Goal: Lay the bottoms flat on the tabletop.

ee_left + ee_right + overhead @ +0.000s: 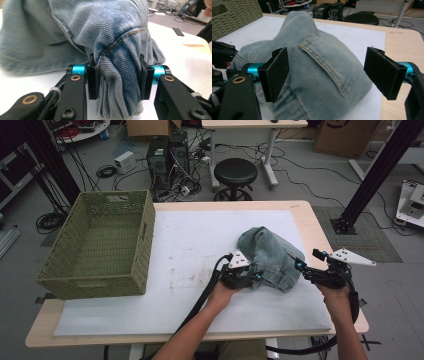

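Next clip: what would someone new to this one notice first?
A bunched heap of pale blue denim lies right of centre on the white table mat, with both tools at its near edge. The left tool pinches a thick fold of it, while the right tool stands open around its other side. A green woven basket sits empty at the table's left end.

Looking dim and flat in the high view, casting faint shadows; blurring near the lens in both gripper views (backgrounds going soft), lacking any glare.
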`<action>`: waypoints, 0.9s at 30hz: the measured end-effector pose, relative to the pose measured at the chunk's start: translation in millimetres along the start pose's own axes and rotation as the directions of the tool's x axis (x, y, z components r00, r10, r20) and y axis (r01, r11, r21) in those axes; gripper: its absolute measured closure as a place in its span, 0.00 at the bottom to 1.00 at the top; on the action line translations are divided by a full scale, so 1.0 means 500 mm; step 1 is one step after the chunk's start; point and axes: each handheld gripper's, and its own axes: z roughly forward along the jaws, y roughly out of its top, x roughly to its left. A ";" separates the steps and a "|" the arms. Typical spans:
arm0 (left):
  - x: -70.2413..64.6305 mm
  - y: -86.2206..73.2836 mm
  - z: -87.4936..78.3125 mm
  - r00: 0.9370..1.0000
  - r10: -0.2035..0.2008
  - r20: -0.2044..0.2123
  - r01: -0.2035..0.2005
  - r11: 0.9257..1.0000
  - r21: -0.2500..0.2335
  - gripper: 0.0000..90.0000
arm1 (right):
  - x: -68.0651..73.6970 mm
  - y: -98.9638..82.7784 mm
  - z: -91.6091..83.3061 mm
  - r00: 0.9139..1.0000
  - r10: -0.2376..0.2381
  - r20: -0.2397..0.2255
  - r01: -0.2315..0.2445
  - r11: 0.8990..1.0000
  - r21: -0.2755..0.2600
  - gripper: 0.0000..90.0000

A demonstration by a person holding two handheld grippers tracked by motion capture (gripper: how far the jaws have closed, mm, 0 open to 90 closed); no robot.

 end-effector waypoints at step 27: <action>0.132 -0.063 -0.214 0.981 -0.115 -0.159 0.108 0.993 -0.048 0.60 | 0.067 0.012 0.060 0.996 -0.046 -0.077 0.047 0.999 0.012 0.23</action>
